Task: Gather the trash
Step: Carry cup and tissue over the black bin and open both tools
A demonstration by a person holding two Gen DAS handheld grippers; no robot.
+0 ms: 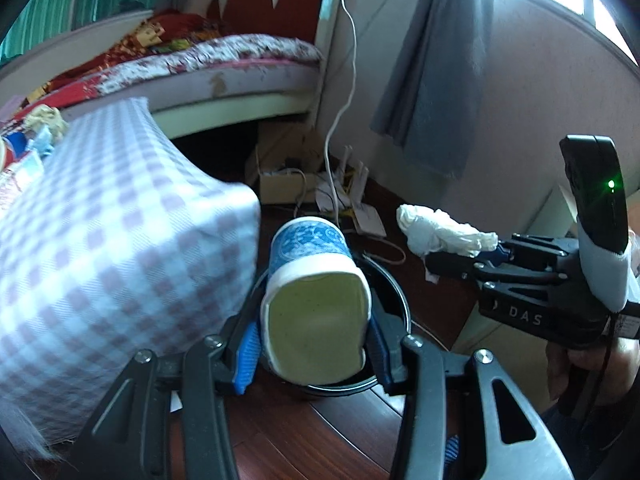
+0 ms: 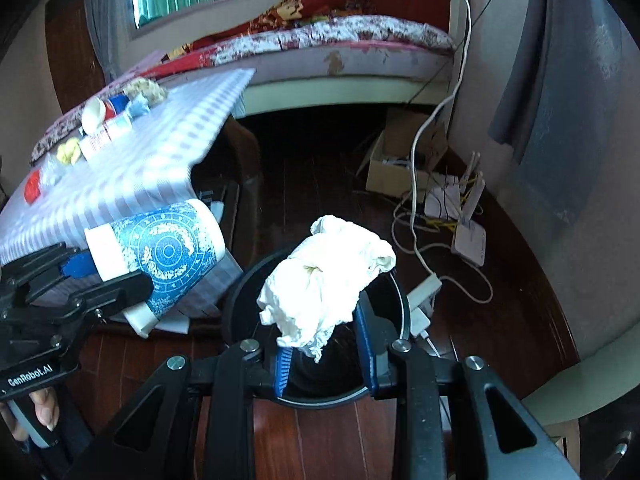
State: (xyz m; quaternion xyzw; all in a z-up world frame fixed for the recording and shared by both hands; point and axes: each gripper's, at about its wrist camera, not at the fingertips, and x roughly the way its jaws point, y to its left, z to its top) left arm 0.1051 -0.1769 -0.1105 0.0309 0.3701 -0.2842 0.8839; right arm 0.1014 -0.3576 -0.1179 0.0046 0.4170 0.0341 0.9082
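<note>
My left gripper (image 1: 314, 344) is shut on a squashed blue-and-white paper cup (image 1: 308, 248), its mouth facing the camera. The cup hangs right over a round black bin (image 1: 400, 300) on the wooden floor. In the right wrist view, my right gripper (image 2: 326, 344) is shut on a crumpled white tissue (image 2: 328, 280) above the same bin (image 2: 236, 300). Each gripper shows in the other's view: the right one (image 1: 460, 256) with the tissue (image 1: 436, 230) at the right, the left one (image 2: 108, 272) with the cup (image 2: 172, 248) at the left.
A table with a checked cloth (image 2: 160, 152) stands just left of the bin, carrying several bits of trash, among them a red cap (image 2: 32, 190) and crumpled paper (image 2: 68, 152). Behind lie a bed (image 2: 340, 36), a cardboard box (image 2: 396, 172), a router (image 2: 468, 236) and loose cables.
</note>
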